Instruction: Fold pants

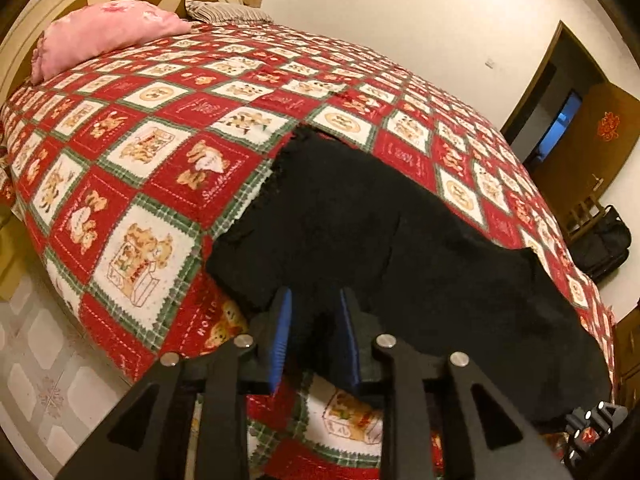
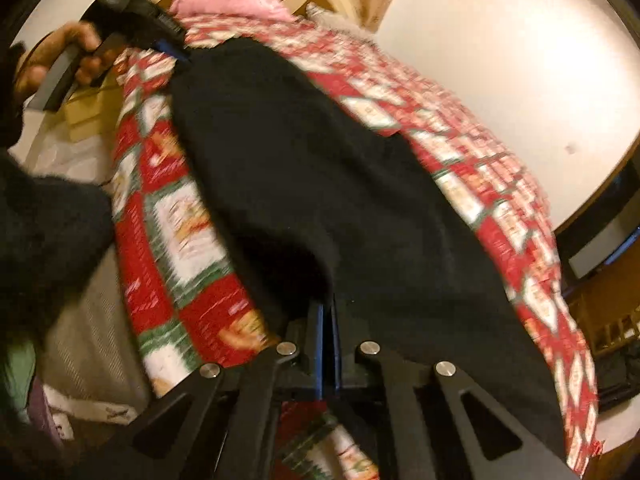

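pants (image 1: 360, 220), black, on our checked bedspread (image 1: 140, 184); we clamp their near edge in left gripper (image 1: 314, 308) and right gripper (image 2: 328, 312)

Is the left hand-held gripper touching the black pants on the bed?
Touching. The left wrist view shows the left hand-held gripper with black pants fabric pinched between its blue pads.

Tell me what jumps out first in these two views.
The black pants sprawl across a loud red teddy-bear quilt, near the bed's edge. Both grippers pinch that edge: the left gripper with cloth between blue pads, the right gripper shut on it. A pink pillow sits by the headboard.
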`<state>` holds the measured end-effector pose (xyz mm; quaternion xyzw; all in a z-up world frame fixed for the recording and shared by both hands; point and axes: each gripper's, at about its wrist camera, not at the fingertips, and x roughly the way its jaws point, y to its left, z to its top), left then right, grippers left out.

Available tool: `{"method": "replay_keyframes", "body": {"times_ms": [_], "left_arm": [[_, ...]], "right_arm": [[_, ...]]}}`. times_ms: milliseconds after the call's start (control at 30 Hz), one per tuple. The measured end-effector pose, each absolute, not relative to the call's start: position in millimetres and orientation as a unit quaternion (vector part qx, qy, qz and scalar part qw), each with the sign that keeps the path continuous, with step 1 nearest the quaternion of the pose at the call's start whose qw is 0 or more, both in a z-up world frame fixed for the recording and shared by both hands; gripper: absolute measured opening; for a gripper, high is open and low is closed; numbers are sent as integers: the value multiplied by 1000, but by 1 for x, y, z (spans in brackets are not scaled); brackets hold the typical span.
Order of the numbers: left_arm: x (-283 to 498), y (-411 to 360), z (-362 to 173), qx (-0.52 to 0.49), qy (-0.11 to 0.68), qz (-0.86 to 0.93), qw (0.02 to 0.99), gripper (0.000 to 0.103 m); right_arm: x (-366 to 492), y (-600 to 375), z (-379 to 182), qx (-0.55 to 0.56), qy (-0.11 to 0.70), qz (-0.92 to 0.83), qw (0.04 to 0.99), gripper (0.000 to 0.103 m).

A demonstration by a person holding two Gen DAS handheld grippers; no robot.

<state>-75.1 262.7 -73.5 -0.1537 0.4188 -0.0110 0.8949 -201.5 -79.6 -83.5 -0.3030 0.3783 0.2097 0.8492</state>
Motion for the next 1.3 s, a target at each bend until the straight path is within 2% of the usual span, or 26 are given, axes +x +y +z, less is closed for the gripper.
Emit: {"method": "replay_keyframes", "body": {"times_ms": [100, 167, 233, 300, 367, 433, 467, 533, 700, 833, 900, 1000, 1100, 1300], "left_arm": [[-79, 266, -68, -150, 402, -8, 903, 27], [-78, 266, -62, -112, 390, 44, 913, 34], [-75, 267, -56, -81, 373, 75, 921, 47], [-70, 270, -53, -91, 373, 74, 920, 47], [-67, 265, -48, -99, 371, 56, 921, 47], [-67, 251, -42, -81, 361, 39, 928, 49], [-68, 237, -40, -61, 357, 21, 932, 50], [-68, 217, -39, -36, 354, -6, 934, 53], [-63, 171, -56, 6, 375, -67, 924, 53], [-58, 150, -73, 45, 399, -77, 913, 54], [-55, 152, -83, 74, 408, -52, 908, 54], [-52, 173, -85, 45, 410, -27, 911, 62], [-54, 193, -82, 8, 409, -7, 912, 62], [-59, 196, -87, 16, 410, 0, 912, 62]], "right_arm": [[-207, -74, -99, -325, 375, 204, 844, 4], [-210, -73, -100, -329, 365, 205, 846, 7], [-214, -72, -99, -330, 359, 206, 848, 7], [-218, -71, -93, -334, 363, 209, 845, 7], [-218, -79, -72, -271, 365, 248, 855, 10], [-212, -106, -39, -148, 354, 266, 884, 15], [-206, -125, -26, -99, 347, 247, 899, 26], [-199, -162, -13, -56, 338, 186, 921, 39], [-206, -254, -26, 7, 386, 25, 922, 39], [-225, -268, -52, -43, 437, 4, 898, 39], [-236, -259, -53, -104, 435, -1, 895, 39], [-247, -249, -39, -124, 408, 26, 904, 39], [-248, -224, -36, -159, 384, 75, 906, 39], [-238, -194, -77, -277, 417, 100, 860, 39]]}}
